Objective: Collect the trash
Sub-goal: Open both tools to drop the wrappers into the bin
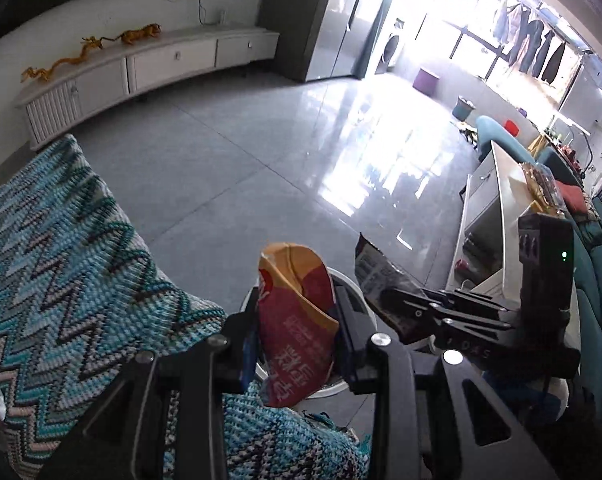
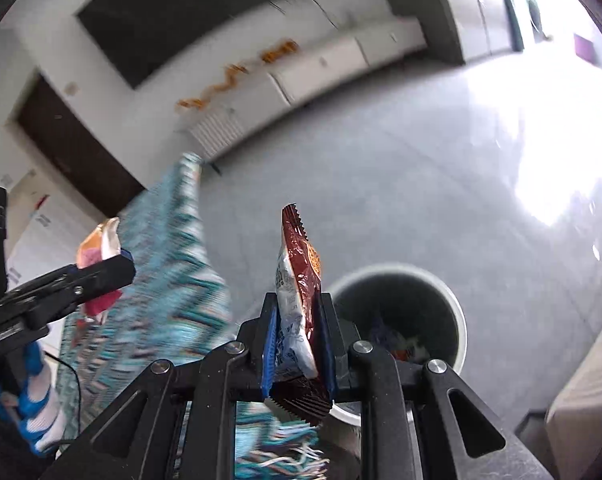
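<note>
My left gripper (image 1: 297, 320) is shut on a red and yellow snack bag (image 1: 297, 320), held upright over the white rim of a waste bin (image 1: 351, 280). My right gripper (image 2: 299, 328) is shut on a dark red and white snack wrapper (image 2: 299, 280), just left of the white waste bin (image 2: 457, 308), which holds several wrappers. In the left wrist view the right gripper (image 1: 397, 300) shows at right with its wrapper (image 1: 371, 268). In the right wrist view the left gripper (image 2: 113, 268) shows at left with its bag (image 2: 99, 244).
A blue zigzag knitted blanket (image 1: 73, 264) covers furniture at left and also shows in the right wrist view (image 2: 177, 264). A white coffee table (image 1: 501, 216) and teal sofa (image 1: 597, 280) stand at right. A white TV cabinet (image 1: 141, 68) lines the far wall across grey tile floor (image 1: 241, 152).
</note>
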`<state>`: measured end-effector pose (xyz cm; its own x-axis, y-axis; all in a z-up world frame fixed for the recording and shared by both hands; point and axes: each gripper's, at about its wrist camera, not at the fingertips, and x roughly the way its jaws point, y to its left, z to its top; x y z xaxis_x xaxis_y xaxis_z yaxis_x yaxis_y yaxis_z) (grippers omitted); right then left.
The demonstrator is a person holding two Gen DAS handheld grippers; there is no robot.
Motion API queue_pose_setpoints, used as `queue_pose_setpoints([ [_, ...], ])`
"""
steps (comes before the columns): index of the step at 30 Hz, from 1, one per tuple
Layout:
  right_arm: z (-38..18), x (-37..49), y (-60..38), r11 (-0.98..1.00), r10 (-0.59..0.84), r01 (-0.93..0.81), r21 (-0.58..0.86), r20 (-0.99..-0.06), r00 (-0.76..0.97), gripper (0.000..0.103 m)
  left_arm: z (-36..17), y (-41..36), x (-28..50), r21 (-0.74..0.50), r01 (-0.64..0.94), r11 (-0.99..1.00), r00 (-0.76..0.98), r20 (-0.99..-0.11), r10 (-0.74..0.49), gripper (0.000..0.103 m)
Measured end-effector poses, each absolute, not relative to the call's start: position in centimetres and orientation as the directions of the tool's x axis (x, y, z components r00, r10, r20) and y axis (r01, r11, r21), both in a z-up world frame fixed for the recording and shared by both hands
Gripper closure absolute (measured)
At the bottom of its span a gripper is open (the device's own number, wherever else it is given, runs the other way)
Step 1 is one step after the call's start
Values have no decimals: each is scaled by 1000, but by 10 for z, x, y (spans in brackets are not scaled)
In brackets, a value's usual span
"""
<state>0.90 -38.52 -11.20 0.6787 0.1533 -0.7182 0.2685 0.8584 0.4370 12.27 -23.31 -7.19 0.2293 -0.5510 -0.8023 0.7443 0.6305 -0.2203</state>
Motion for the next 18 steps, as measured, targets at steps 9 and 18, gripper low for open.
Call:
queue_pose_setpoints([
  [9, -186, 34, -416, 797, 115, 450, 403, -833, 542, 77, -120, -267, 157, -278, 780, 561, 81, -843, -531, 71],
  [18, -196, 37, -429, 776, 51, 524, 352, -862, 504, 62, -126, -294, 167, -318, 806, 499, -6, -848, -530, 48],
])
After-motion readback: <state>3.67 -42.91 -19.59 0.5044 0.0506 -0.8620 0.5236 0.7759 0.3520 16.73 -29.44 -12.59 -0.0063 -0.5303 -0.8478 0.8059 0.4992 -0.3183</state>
